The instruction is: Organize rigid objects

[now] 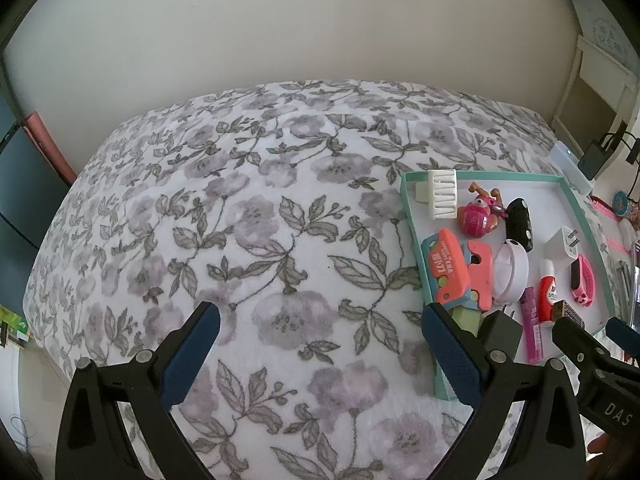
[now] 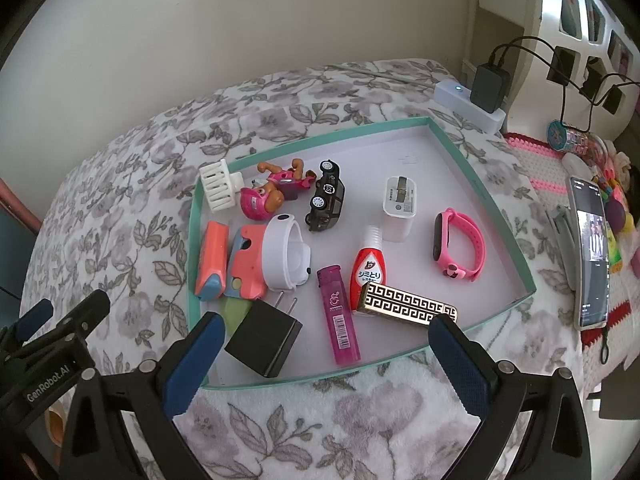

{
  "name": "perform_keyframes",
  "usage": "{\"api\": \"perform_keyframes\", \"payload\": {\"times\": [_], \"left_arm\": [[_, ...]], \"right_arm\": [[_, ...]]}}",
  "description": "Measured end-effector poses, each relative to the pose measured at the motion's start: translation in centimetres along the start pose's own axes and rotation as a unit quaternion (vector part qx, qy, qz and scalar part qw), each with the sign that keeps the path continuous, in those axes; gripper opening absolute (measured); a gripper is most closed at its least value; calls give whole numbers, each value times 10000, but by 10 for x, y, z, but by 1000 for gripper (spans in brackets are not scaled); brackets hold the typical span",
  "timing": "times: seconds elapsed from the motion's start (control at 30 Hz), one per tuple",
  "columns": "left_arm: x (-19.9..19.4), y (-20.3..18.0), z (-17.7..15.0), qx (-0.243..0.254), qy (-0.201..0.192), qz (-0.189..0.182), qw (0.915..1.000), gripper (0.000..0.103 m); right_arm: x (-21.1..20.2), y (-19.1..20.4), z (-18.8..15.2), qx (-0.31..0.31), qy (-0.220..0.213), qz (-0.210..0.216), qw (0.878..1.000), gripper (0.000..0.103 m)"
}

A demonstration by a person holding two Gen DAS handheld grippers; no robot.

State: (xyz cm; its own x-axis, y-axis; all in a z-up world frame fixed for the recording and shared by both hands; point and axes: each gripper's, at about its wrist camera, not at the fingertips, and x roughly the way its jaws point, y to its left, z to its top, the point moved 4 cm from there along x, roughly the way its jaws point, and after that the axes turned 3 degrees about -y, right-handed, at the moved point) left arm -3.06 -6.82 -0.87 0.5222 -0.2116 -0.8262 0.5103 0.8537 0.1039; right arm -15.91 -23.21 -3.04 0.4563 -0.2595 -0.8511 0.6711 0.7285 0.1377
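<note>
A shallow teal-rimmed tray (image 2: 482, 184) lies on a floral blanket and holds several small things: a black charger (image 2: 264, 340), a purple tube (image 2: 338, 314), a red bottle (image 2: 368, 270), a gold patterned box (image 2: 404, 306), a pink watch band (image 2: 460, 246), a white adapter (image 2: 400, 208), a toy car (image 2: 326, 196), a pink toy figure (image 2: 272, 192). My right gripper (image 2: 324, 360) is open at the tray's near edge, empty. My left gripper (image 1: 320, 356) is open above the blanket, left of the tray (image 1: 412, 216).
A floral blanket (image 1: 248, 216) covers the surface. A white power strip with a black plug (image 2: 472, 96) sits behind the tray. A phone (image 2: 592, 252) and toys lie on a crocheted mat at the right. A wall stands behind.
</note>
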Motion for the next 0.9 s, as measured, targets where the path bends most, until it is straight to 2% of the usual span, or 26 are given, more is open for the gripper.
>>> {"api": "perform_keyframes", "payload": {"times": [0.9], "left_arm": [[3, 6, -1, -74, 88, 83, 9999, 101]], "right_arm": [[2, 0, -2, -38, 25, -3, 10000, 103]]}}
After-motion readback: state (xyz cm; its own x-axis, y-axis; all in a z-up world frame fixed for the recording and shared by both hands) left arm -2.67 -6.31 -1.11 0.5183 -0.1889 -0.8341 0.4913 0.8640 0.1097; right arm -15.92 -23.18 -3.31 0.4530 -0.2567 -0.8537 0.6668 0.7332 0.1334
